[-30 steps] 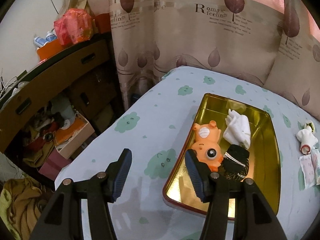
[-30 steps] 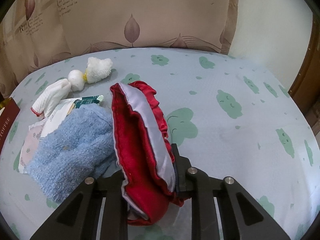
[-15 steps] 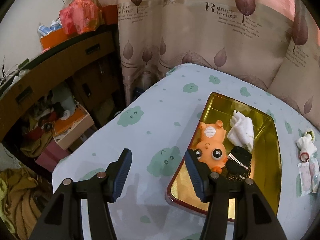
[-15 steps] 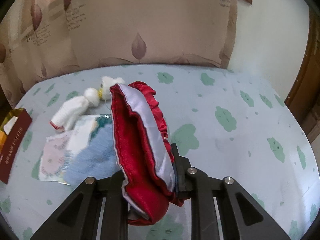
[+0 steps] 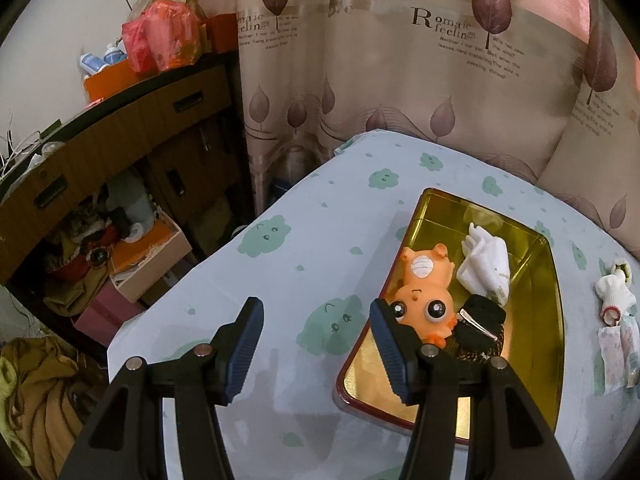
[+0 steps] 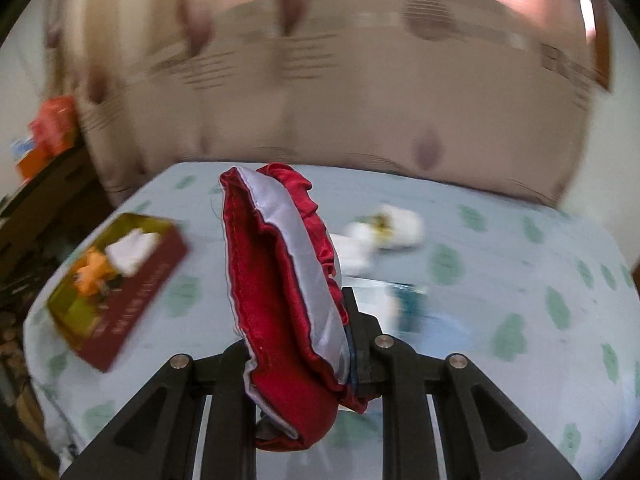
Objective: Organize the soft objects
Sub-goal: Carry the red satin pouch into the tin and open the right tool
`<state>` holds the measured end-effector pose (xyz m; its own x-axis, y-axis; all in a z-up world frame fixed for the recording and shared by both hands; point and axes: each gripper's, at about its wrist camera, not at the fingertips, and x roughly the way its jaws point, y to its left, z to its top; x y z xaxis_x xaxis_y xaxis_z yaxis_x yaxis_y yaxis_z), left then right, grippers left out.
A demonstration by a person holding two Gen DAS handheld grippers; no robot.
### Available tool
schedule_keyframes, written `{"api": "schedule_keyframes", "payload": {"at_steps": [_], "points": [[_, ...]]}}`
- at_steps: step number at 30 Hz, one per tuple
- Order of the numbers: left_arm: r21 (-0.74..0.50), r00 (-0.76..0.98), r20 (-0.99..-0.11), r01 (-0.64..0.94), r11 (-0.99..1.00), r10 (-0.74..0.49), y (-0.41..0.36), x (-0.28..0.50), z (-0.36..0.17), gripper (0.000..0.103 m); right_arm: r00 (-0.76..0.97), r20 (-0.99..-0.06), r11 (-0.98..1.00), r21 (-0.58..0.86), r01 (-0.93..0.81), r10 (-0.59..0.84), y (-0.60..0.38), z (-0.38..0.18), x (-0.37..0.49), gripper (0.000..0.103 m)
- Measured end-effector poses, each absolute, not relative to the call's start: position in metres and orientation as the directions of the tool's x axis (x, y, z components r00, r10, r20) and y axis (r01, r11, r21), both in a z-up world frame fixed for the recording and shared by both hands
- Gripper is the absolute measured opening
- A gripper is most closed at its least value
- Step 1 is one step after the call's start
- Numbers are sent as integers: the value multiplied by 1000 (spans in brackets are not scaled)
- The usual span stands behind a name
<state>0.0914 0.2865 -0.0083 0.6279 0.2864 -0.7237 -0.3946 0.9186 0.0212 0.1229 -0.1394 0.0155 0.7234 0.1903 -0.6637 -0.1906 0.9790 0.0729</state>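
Beneath both tools we see the pale blue bed sheet with green cloud prints (image 5: pixel 328 216). Just right of our left tool (image 5: pixel 316 344), whose jaws stand apart and empty, lies the gold rectangular tin with dark red sides (image 5: pixel 548 292), holding an orange rubber toy with bulging eyes (image 5: pixel 424 288) and a white folded cloth (image 5: pixel 488 264). Our right tool (image 6: pixel 304 356) is clamped on the red and silver satin pouch (image 6: pixel 280 272), which stands upright, with the tin off to its left.
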Motion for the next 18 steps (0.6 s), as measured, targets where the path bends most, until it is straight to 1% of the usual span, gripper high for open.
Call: {"api": "schedule_keyframes", "payload": {"at_steps": [5,10,18], "points": [[6,622,-726,-419,908,292,292,89,-7,57,659,-681,935,112,-337,319,-71,12,125,18],[-18,617,-728,-454,891,300,303,86,-6,57,593,-691,880,137,-454,414,-7,3,129,18],[-15,611,-715,-500,866,340,315,77,-3,57,502,-712,805,150,-575,491,81,-14,140,18]]}}
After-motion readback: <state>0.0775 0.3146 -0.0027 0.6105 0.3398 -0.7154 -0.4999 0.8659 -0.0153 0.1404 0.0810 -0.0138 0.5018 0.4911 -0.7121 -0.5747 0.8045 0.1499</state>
